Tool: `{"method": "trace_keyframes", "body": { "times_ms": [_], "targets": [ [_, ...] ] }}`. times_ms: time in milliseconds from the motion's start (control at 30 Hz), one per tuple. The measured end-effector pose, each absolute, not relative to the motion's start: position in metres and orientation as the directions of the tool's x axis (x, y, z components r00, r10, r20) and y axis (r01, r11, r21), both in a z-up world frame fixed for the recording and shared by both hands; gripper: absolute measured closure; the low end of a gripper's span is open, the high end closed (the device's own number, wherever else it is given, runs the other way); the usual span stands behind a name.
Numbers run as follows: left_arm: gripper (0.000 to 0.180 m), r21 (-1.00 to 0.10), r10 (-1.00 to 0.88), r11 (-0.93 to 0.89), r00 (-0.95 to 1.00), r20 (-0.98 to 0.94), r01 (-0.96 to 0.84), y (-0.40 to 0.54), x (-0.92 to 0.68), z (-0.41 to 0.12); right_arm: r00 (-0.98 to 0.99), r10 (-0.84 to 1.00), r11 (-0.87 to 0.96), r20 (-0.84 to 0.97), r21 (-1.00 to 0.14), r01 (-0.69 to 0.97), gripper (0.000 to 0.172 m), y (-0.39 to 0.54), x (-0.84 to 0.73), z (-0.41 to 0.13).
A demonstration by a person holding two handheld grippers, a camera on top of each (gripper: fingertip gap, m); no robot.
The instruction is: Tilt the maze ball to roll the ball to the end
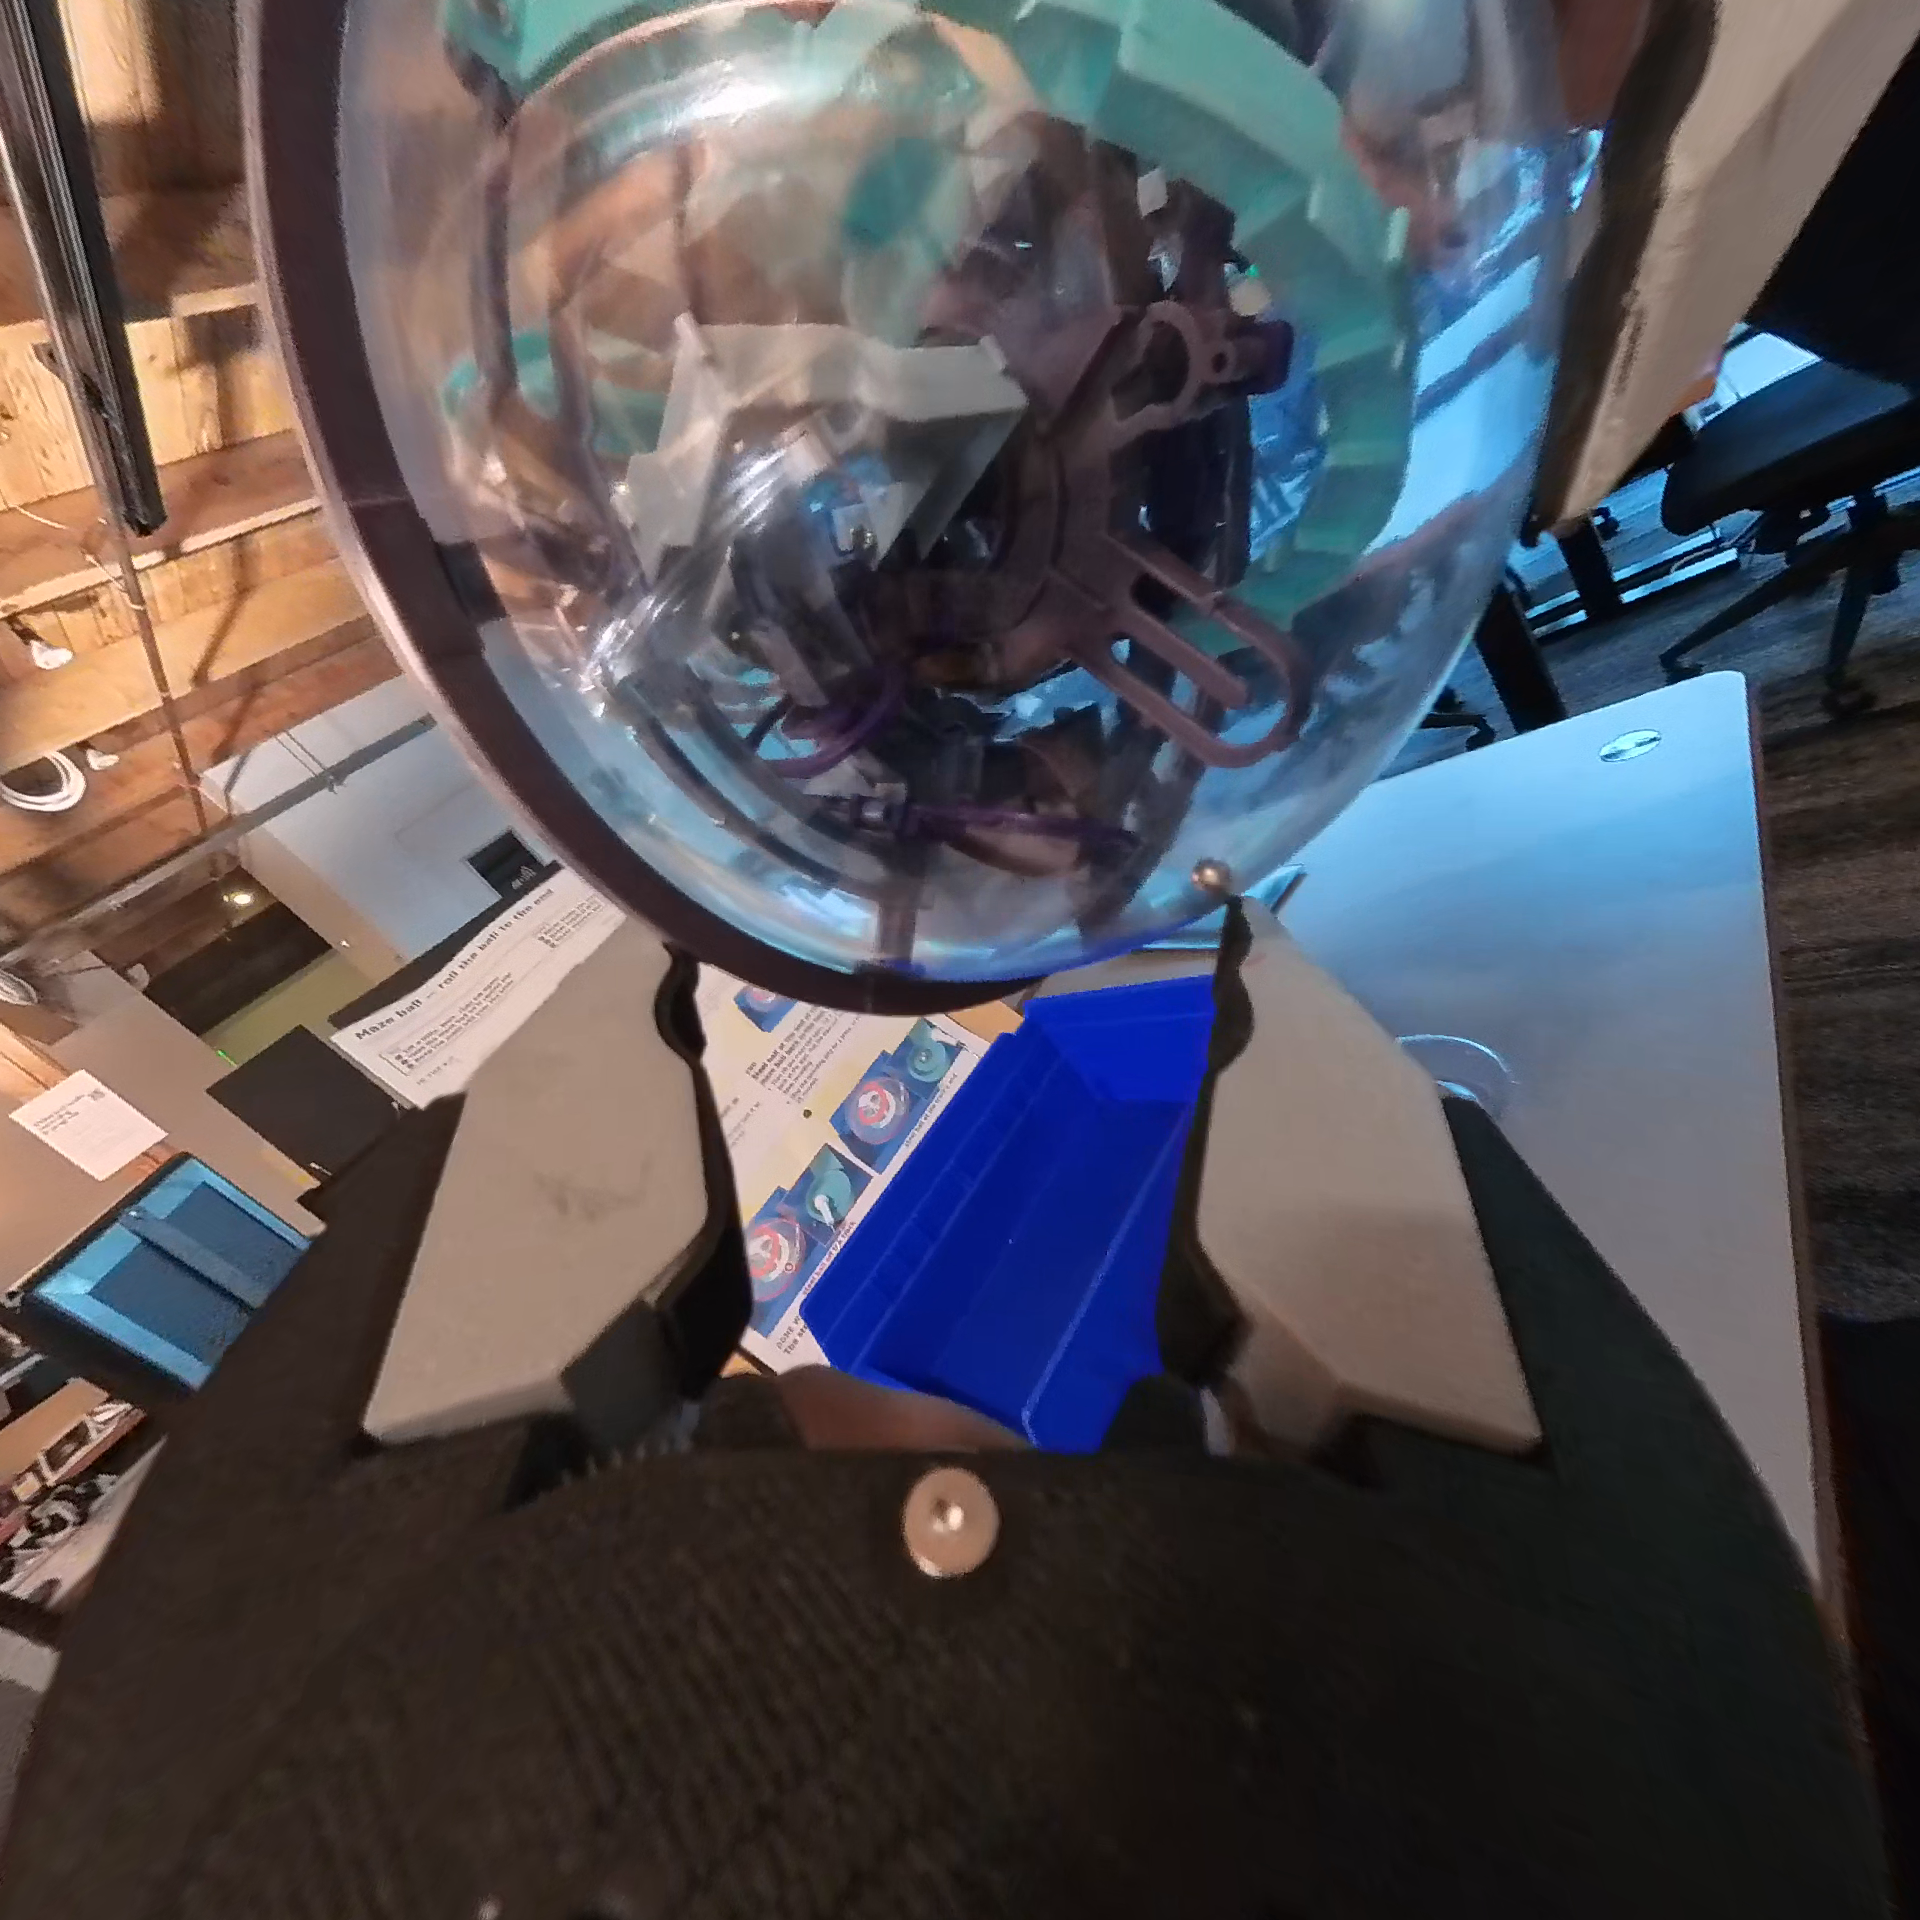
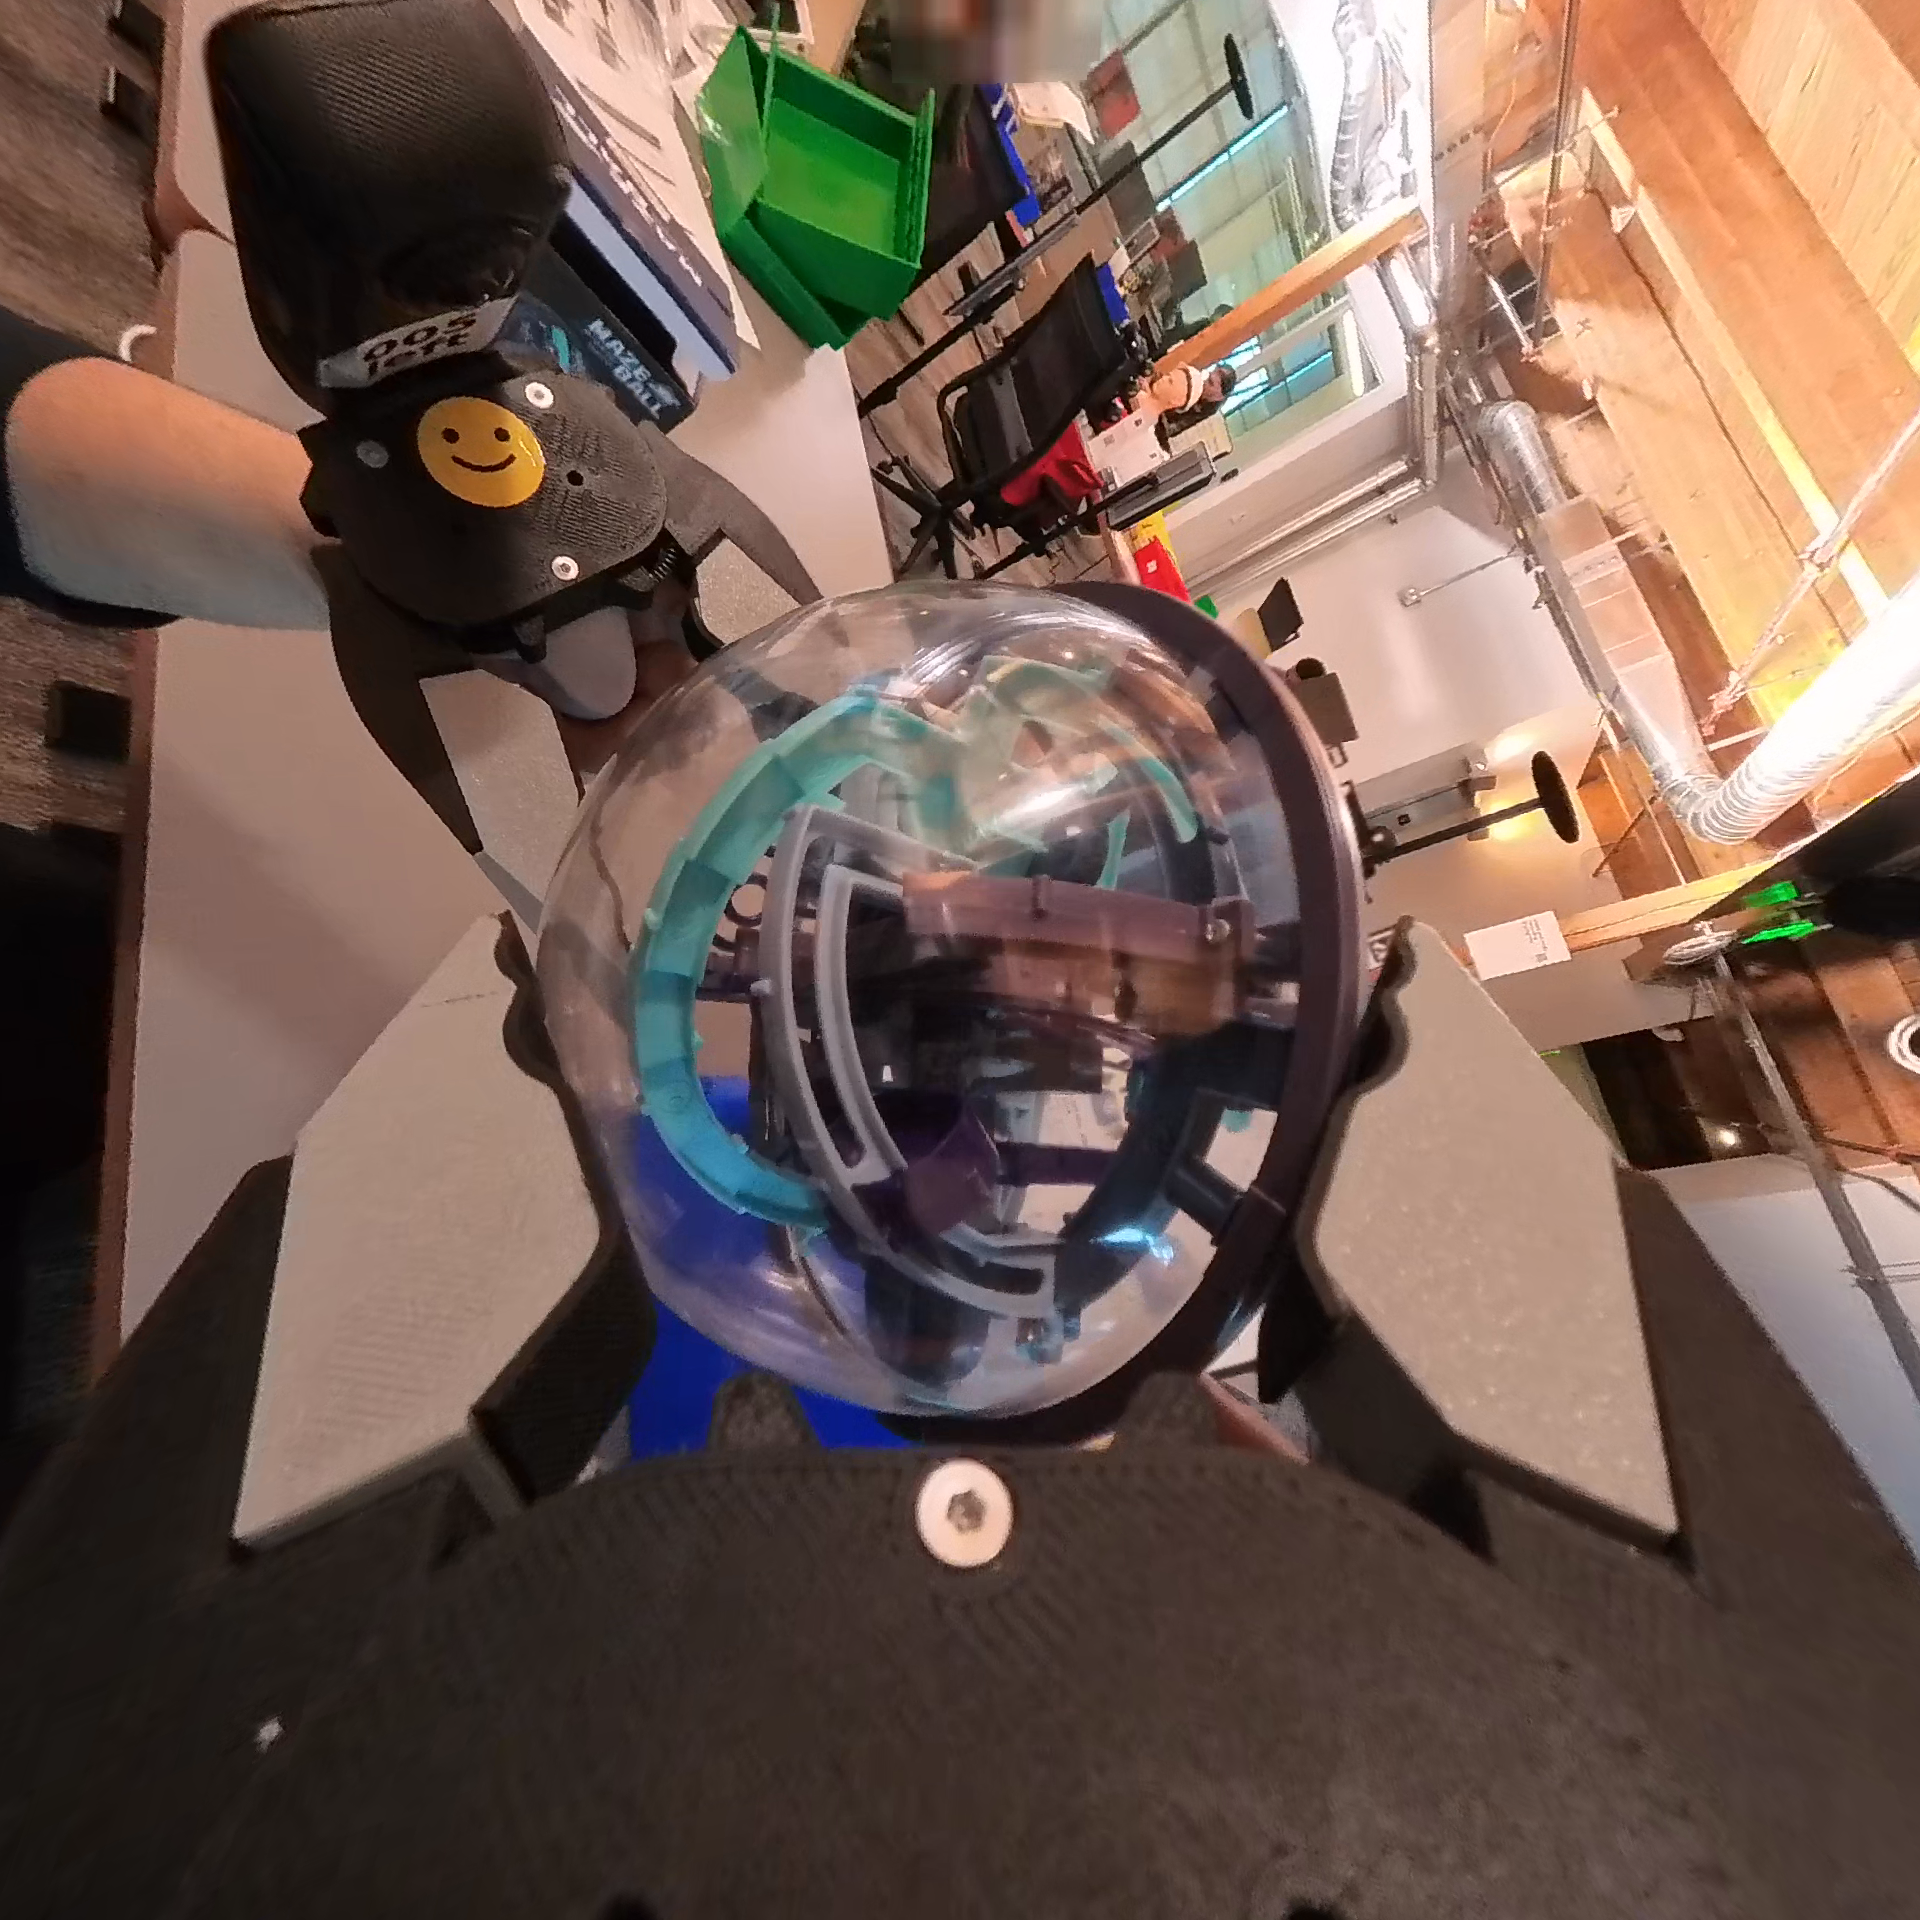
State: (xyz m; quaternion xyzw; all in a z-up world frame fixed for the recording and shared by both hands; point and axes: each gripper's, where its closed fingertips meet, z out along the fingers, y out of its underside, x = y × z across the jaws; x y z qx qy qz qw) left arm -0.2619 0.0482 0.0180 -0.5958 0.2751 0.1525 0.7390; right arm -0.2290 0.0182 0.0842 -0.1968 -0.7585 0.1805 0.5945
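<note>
The maze ball (image 2: 935, 987) is a clear sphere with a dark rim band and teal, grey and purple tracks inside. My right gripper (image 2: 956, 966) is spread wide and shut on it, one pad on the clear shell at the left, the other on the dark band at the right. In the left wrist view the ball (image 1: 935, 468) fills the upper frame, held in the air. My left gripper (image 1: 958, 940) has both fingertips against the ball's lower part. A small steel ball (image 1: 1205, 876) sits inside the shell near my left gripper's right fingertip. My left gripper (image 2: 644, 727) also shows at the ball's far left side.
A blue bin (image 1: 1018, 1195) and printed instruction sheets (image 1: 478, 997) lie on the white table (image 1: 1558, 935) below the ball. A tablet (image 1: 156, 1268) stands at the left. A green bin (image 2: 821, 177), a dark box (image 2: 613, 364) and office chairs (image 2: 1039, 416) are farther off.
</note>
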Motion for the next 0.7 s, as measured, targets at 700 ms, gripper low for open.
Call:
{"method": "trace_keyframes", "body": {
  "times_ms": [700],
  "targets": [
    [0.083, -0.848, -0.155, 0.207, 0.839, -0.521, -0.488, 0.051, -0.263, -0.005, -0.260, 0.561, 0.827, 0.786, -0.548, 0.129, 0.021, 0.024, -0.237, 0.066]
  ]
}}
